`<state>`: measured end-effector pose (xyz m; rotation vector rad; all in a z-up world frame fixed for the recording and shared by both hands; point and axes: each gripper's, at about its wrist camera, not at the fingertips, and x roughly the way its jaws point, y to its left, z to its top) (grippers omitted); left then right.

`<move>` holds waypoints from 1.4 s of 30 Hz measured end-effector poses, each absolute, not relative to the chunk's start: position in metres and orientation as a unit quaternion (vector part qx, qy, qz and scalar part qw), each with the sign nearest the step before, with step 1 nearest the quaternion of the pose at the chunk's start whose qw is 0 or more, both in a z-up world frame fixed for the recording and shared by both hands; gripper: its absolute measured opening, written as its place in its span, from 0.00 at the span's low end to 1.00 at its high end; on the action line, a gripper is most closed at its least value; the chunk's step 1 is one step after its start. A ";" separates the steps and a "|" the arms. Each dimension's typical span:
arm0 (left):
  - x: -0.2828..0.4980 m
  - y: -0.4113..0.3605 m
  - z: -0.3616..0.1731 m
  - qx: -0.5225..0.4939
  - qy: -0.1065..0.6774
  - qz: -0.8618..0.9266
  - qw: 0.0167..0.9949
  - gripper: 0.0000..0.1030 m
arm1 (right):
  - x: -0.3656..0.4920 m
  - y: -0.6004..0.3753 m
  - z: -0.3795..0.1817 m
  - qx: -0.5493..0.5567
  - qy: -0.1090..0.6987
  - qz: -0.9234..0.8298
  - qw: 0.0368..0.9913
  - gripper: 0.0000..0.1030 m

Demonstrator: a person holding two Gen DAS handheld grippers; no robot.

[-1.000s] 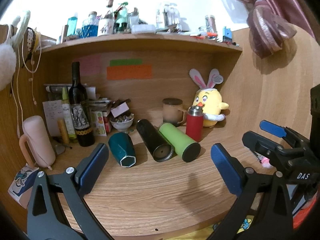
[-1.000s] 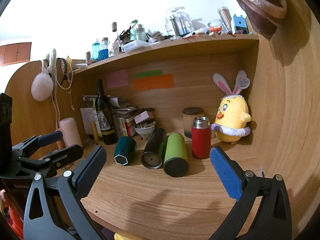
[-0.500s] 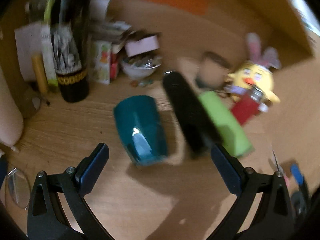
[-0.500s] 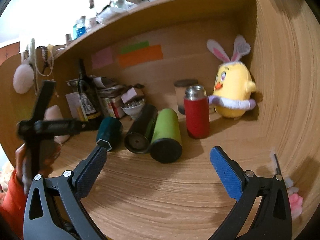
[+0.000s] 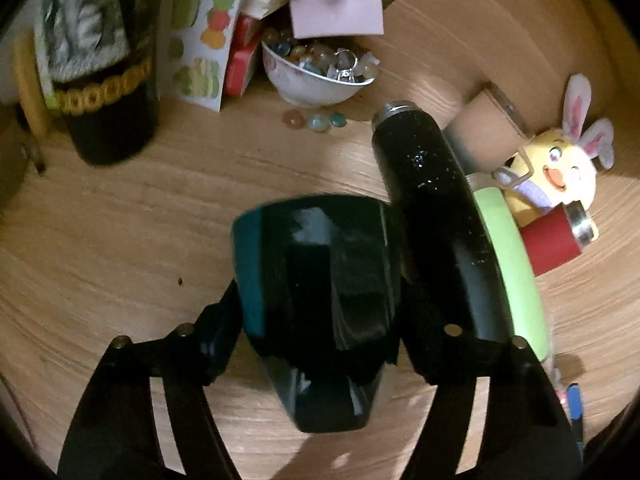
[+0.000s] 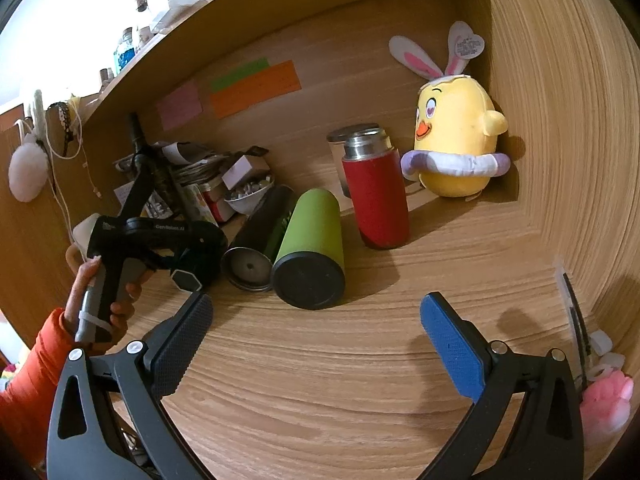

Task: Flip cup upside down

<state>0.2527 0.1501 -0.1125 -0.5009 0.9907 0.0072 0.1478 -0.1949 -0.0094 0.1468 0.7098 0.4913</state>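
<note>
The teal faceted cup (image 5: 320, 288) lies on its side on the wooden desk, base toward me. My left gripper (image 5: 320, 332) is over it with a finger pressed on each side, shut on the cup. In the right wrist view the cup's hexagonal base (image 6: 185, 279) shows under the left gripper body (image 6: 152, 236), held by a hand in an orange sleeve. My right gripper (image 6: 316, 344) is open and empty above the desk, in front of the lying flasks.
A black flask (image 5: 436, 232) and a green flask (image 6: 310, 248) lie right next to the cup. A red thermos (image 6: 376, 196) and yellow plush chick (image 6: 456, 140) stand behind. A bowl of beads (image 5: 320, 76), boxes and a wine bottle (image 5: 104, 92) crowd the back left.
My left gripper tilted down, moved in over the teal cup and closed on it. My right gripper moved slightly forward and stays open.
</note>
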 end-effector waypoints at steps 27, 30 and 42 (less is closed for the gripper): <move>0.137 0.013 -0.108 -0.209 0.453 -0.076 0.863 0.67 | 0.079 -0.186 -0.011 0.043 0.349 0.275 0.895 1.00; 0.139 0.010 -0.109 -0.223 0.457 -0.088 0.856 0.69 | 0.073 -0.181 -0.013 0.035 0.351 0.283 0.892 1.00; 0.092 0.044 -0.070 -0.185 0.373 -0.066 0.907 0.80 | 0.077 -0.130 -0.037 0.011 0.384 0.329 0.862 1.00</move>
